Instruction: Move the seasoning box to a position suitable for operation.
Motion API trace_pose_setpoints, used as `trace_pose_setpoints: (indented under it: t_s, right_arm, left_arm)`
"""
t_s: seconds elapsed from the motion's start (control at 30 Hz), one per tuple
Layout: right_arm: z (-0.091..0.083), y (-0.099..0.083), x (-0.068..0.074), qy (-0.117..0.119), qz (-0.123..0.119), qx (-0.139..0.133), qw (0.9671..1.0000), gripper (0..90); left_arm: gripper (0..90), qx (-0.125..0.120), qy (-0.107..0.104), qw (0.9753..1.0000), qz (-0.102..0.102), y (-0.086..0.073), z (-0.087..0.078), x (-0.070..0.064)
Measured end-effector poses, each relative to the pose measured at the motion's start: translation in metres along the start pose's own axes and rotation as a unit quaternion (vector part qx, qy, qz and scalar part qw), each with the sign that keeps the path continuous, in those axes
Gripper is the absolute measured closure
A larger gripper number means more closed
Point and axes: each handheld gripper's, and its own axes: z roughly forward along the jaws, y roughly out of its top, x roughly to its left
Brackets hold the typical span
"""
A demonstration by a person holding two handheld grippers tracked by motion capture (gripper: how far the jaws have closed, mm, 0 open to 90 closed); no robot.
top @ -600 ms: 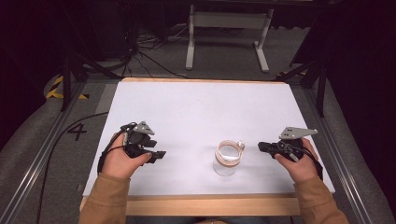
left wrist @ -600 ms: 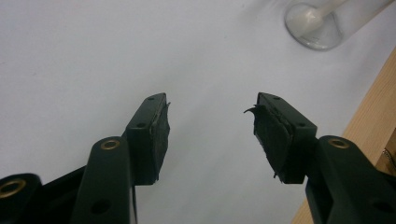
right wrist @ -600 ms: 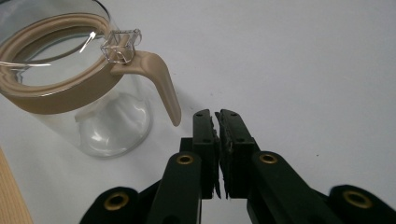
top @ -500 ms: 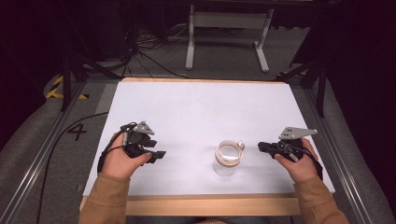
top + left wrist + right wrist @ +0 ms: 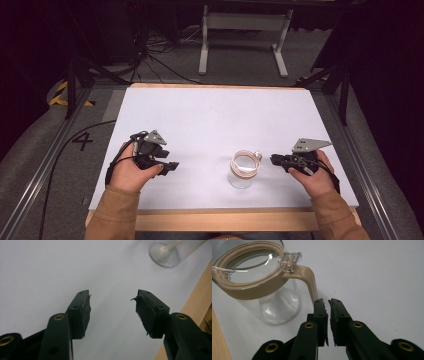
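A clear glass jar (image 5: 243, 170) with a tan band around its mouth stands upright near the front of the white table (image 5: 215, 115). In the right gripper view the jar (image 5: 262, 290) has a clear tab on its rim and a tan strap curving down its side. My right gripper (image 5: 272, 159) lies just right of the jar and points at it. Its jaws (image 5: 328, 305) are shut with nothing between them, their tips close to the strap. My left gripper (image 5: 172, 166) rests at the front left, open and empty (image 5: 112, 307). The jar's base (image 5: 166, 255) lies well ahead of it.
A wooden strip (image 5: 225, 220) runs along the table's front edge. Metal rails flank the table on both sides. A grey stand (image 5: 240, 30) and cables lie on the floor beyond the far edge. A "4" (image 5: 82, 141) is marked on the floor at the left.
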Motion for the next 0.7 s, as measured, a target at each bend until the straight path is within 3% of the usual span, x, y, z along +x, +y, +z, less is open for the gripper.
trace_pose_setpoints:
  t_s: [0.3,0.7]
  right_arm:
    - [0.02,-0.002,0.009,0.019,-0.017,0.009,0.9996,82.2]
    - [0.028,-0.001,0.005,0.032,-0.017,0.008,0.9993,87.5]
  left_arm:
    - [45.8,0.004,-0.003,1.0,0.003,0.001,0.002,-0.002]
    - [46.1,0.009,0.0,1.0,-0.002,-0.005,0.001,-0.002]
